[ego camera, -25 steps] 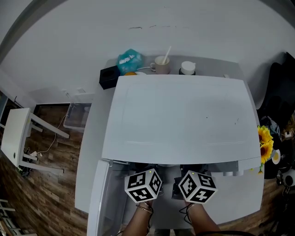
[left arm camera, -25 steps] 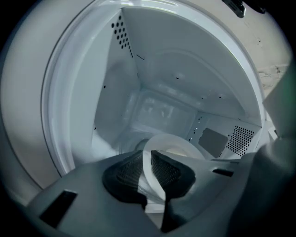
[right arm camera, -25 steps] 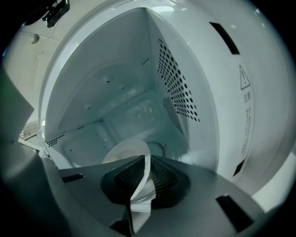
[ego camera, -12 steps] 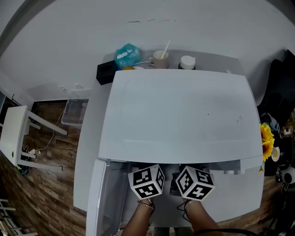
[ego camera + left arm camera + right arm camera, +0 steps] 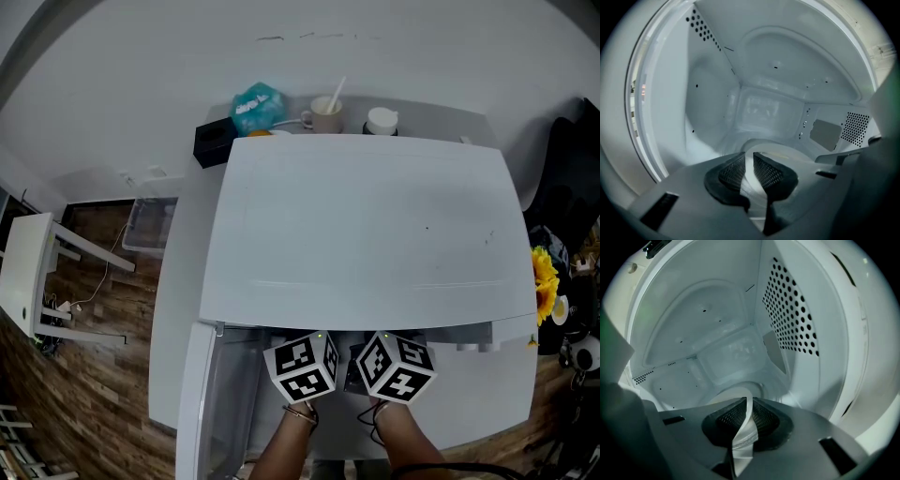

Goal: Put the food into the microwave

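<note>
A white microwave (image 5: 366, 225) fills the head view, its door (image 5: 199, 405) swung open at the lower left. Both marker cubes, left (image 5: 302, 367) and right (image 5: 394, 367), sit at the cavity's mouth, with the jaws hidden under the microwave's top. In the left gripper view my left gripper (image 5: 749, 164) is inside the cavity, shut on the thin rim of a white plate (image 5: 759, 197). My right gripper (image 5: 746, 412) is inside too, pinching the white plate's rim (image 5: 743, 439) on the other side. Any food on the plate is hidden behind the jaws.
Perforated vents line the cavity's side walls (image 5: 790, 319). Behind the microwave stand a blue bag (image 5: 258, 106), a mug (image 5: 326, 115), a white-lidded jar (image 5: 382, 122) and a black box (image 5: 212, 142). Sunflowers (image 5: 543, 281) are at the right, a white table (image 5: 28, 272) at the left.
Both marker cubes have shifted a little forward toward the cavity and closer together. The head view has shifted slightly.
</note>
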The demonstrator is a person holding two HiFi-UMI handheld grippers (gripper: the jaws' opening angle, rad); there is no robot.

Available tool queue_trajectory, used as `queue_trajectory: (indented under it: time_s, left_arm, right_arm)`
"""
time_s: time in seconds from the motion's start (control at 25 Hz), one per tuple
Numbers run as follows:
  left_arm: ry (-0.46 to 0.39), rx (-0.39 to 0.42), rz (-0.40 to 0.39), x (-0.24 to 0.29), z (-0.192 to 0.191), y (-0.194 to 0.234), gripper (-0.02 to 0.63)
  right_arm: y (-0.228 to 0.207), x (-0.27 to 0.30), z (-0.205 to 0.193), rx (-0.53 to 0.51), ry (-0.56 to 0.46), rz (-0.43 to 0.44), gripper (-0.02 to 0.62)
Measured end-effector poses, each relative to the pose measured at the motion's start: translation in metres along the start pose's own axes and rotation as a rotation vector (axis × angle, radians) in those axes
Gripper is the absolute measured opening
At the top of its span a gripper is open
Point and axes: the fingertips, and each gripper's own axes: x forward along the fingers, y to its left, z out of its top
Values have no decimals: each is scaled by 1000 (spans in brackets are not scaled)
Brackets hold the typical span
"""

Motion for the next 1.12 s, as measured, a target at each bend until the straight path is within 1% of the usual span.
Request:
queue_trajectory:
  time_s: [0.2,0.44,0.6,0.68,0.76,0.8,0.84,0.88,1.0,1.12]
  left_arm:
    - [-22,-33,-36,-3,1,0,55]
    - [-41,-42,-22,-14,5,5,55]
    - [-38,-58,-21,-31,2,4,55]
    - [-33,-69,-33,-41,-2,0,55]
    - [-24,-71,-49,-52,-5,-6,55]
    - [-18,-66,-50,-58,-7,-8,46]
    - [-12,-57,-47,-64,-8,-9,23]
    - [-5,-48,-45,-72,-10,-11,5]
    - [6,-34,-56,-97,-13,-20,3]
    - [8,-21,-73,-126,-10,-30,3]
  right_arm:
    - [0,-2,2,5,-22,8,49]
    - [1,-9,1,-7,-21,26,49]
    - [3,-22,-3,-29,-7,44,49]
    - [7,-32,-5,-81,-2,60,49]
    - [13,-46,-6,-179,-10,80,49]
    - [17,-53,-6,-224,-15,91,49]
    - [20,-59,-7,-257,-17,103,49]
    - [22,-66,-8,-276,-15,116,48]
    - [22,-87,-11,-292,8,159,33]
    - [15,-111,-11,-301,20,173,20]
